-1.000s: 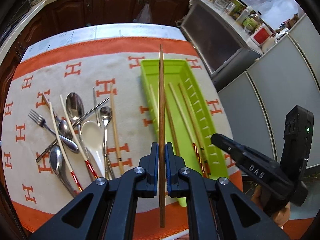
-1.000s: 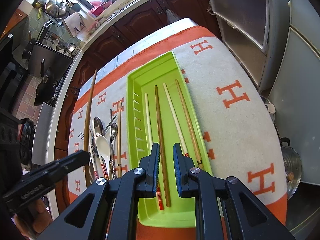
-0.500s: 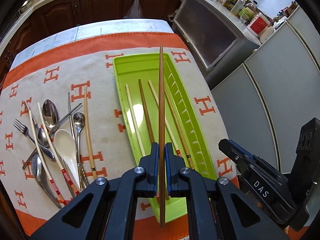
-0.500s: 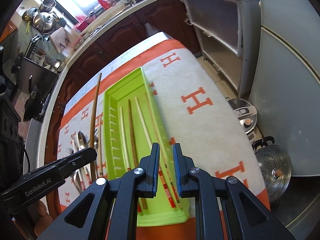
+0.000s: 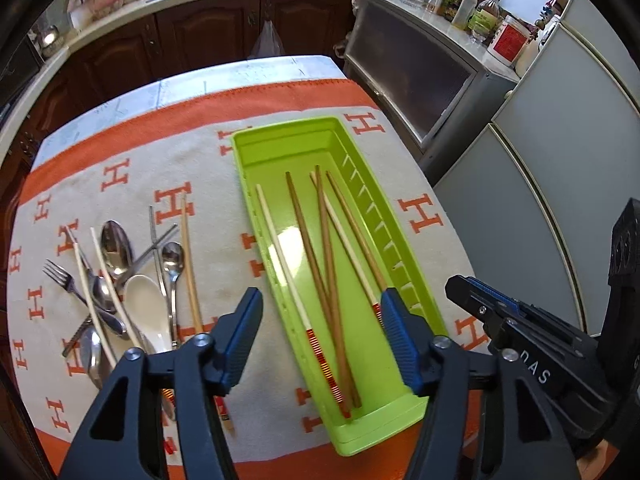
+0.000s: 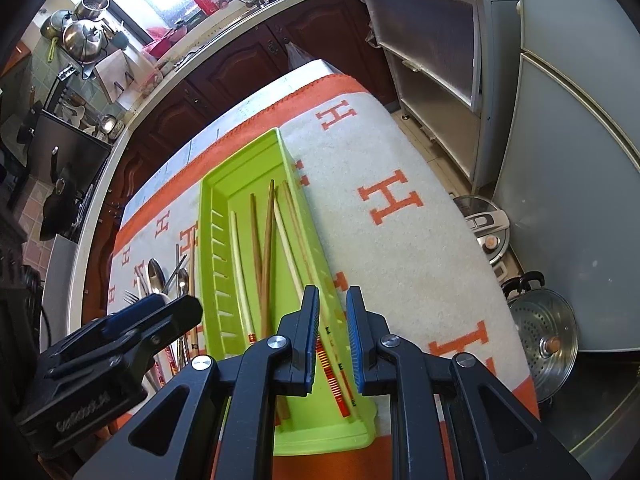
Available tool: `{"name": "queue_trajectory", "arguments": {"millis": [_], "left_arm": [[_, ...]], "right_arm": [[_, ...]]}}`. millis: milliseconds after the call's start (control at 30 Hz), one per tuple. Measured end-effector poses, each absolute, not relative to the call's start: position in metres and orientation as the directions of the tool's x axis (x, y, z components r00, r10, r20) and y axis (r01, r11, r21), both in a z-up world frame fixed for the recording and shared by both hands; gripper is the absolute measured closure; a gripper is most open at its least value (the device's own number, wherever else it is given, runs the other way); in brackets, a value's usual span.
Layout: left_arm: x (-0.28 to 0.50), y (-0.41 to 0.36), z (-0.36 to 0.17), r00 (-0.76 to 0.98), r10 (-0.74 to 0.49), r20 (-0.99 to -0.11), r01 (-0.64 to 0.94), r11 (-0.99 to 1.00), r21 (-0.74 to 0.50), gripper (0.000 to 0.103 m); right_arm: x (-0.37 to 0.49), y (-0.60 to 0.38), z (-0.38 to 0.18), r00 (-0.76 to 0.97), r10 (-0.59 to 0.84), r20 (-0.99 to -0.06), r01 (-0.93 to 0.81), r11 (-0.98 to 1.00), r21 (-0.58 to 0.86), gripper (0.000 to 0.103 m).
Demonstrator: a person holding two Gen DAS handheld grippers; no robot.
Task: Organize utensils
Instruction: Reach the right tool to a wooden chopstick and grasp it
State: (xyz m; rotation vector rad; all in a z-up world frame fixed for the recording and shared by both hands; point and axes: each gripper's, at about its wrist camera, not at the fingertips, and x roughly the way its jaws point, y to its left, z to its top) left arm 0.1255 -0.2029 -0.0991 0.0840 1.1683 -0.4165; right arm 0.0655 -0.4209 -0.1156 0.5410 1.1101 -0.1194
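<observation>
A lime green tray (image 5: 394, 216) lies on the H-patterned cloth and holds several chopsticks. A brown chopstick (image 5: 325, 240) lies across the others in it. My left gripper (image 5: 322, 330) is open and empty, just above the tray's near half. To its left lies a pile of utensils: spoons (image 5: 117, 242), a fork (image 5: 60, 278), a white spoon (image 5: 144, 308) and loose chopsticks (image 5: 190, 264). My right gripper (image 6: 333, 334) hovers over the tray's near right corner (image 6: 332, 436), jaws narrowly apart and empty. The tray's chopsticks (image 6: 266, 244) also show in the right wrist view.
The cloth (image 5: 400, 168) covers a small table; its right edge drops off toward grey cabinets (image 5: 560, 184). Pots and a steamer (image 6: 544, 340) sit on the floor at right. Dark wooden cupboards (image 5: 208, 32) stand behind the table.
My left gripper has opened and let go of the brown chopstick, which now lies in the tray across the others. The right gripper moved a little to the right.
</observation>
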Motion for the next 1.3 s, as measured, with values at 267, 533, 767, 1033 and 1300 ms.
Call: {"name": "queue_trajectory", "arguments": {"millis": [267, 533, 767, 1033, 1300], "left_arm": [[0.103, -0.153, -0.087, 0.428, -0.213, -0.878, 0.329, 0.942, -0.068, 0.039], [0.090, -0.095, -0.084, 0.425, -0.142, -0.894, 0.250, 0.968, -0.035, 0.039], [0.083, -0.045, -0.073, 0.446, -0.139, -0.884, 0.184, 0.981, -0.061, 0.038], [0.092, 0.011, -0.064, 0.457, -0.168, -0.873, 0.102, 0.985, -0.137, 0.021], [0.106, 0.029, -0.085, 0.421, -0.175, -0.890, 0.077, 0.985, -0.157, 0.034]], "right_arm": [[0.061, -0.390, -0.102, 0.450, 0.181, -0.875, 0.298, 0.893, 0.338, 0.089], [0.054, -0.341, -0.084, 0.436, 0.193, -0.879, 0.213, 0.927, 0.309, 0.089], [0.052, -0.293, -0.069, 0.424, 0.205, -0.882, 0.134, 0.949, 0.285, 0.089], [0.073, -0.247, -0.066, 0.375, 0.282, -0.883, 0.047, 0.945, 0.322, 0.088], [0.117, -0.214, -0.094, 0.264, 0.393, -0.881, 0.016, 0.911, 0.411, 0.088]]}}
